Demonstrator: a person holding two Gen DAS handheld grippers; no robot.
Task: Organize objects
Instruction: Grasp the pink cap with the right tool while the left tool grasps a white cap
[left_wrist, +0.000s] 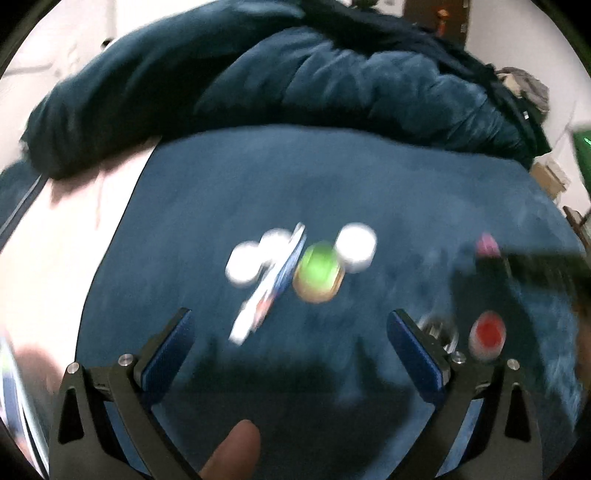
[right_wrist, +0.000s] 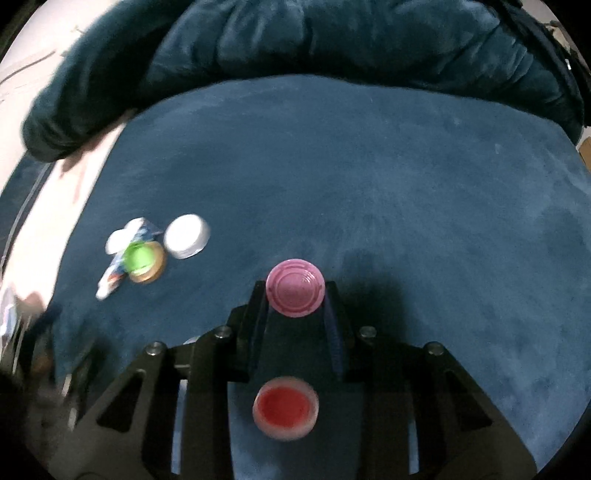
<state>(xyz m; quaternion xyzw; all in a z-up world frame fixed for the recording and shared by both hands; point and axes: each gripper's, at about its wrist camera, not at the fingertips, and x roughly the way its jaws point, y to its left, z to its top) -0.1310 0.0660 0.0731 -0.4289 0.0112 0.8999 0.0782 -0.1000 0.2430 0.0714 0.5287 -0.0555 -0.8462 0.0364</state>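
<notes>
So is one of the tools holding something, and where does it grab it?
Yes. The right tool holds the pink lid by its two opposite edges. The left tool is open and holds nothing.

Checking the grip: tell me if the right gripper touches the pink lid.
Touching. The right wrist view shows the right gripper with both fingers pressed against the pink lid.

Pink ridged lid (right_wrist: 295, 292); red-filled jar (right_wrist: 285, 408); green-topped tan jar (right_wrist: 142, 260); white lid (right_wrist: 186, 236); dark teal plush blanket (right_wrist: 369, 184).

Blue velvety cover (right_wrist: 369, 184), rumpled dark quilt (right_wrist: 314, 40)
</notes>
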